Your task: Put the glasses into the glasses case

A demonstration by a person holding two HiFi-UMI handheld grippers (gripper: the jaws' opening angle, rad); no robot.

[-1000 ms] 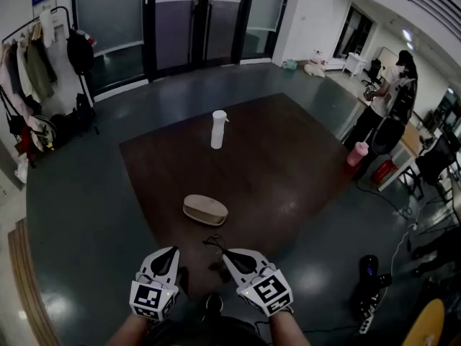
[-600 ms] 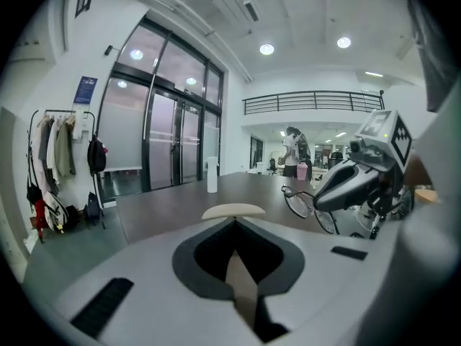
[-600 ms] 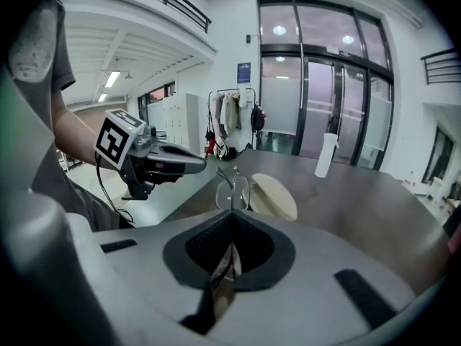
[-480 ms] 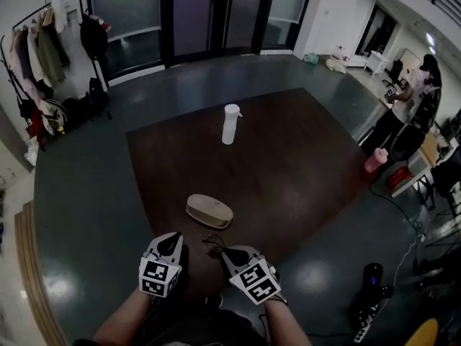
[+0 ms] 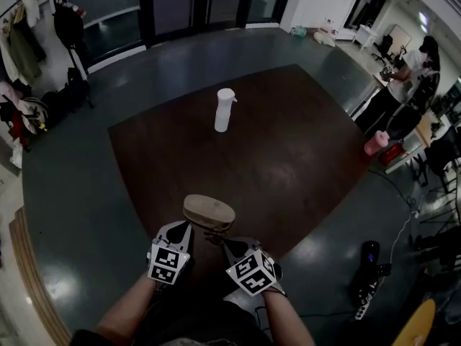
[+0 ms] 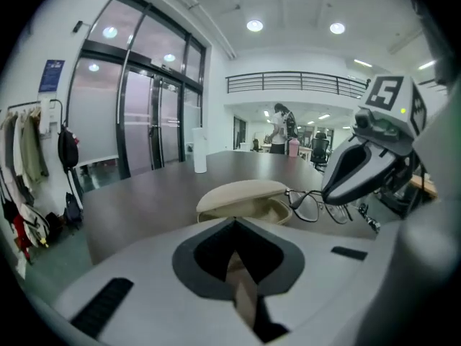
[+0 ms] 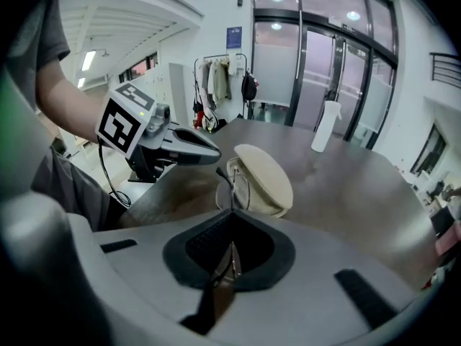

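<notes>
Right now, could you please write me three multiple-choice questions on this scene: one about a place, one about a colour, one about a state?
1. Where are the glasses relative to the case?
A) inside it
B) just before its mouth, held by the right gripper
C) under it
2. What colour is the case?
A) black
B) beige
C) red
3. How is the lid?
A) raised
B) shut
C) removed

Answers:
1 B: the right gripper's jaws pinch a temple, and the lenses hang beside the opening.
2 B: the shell is pale tan.
3 A: the inside shows under the lid.
</notes>
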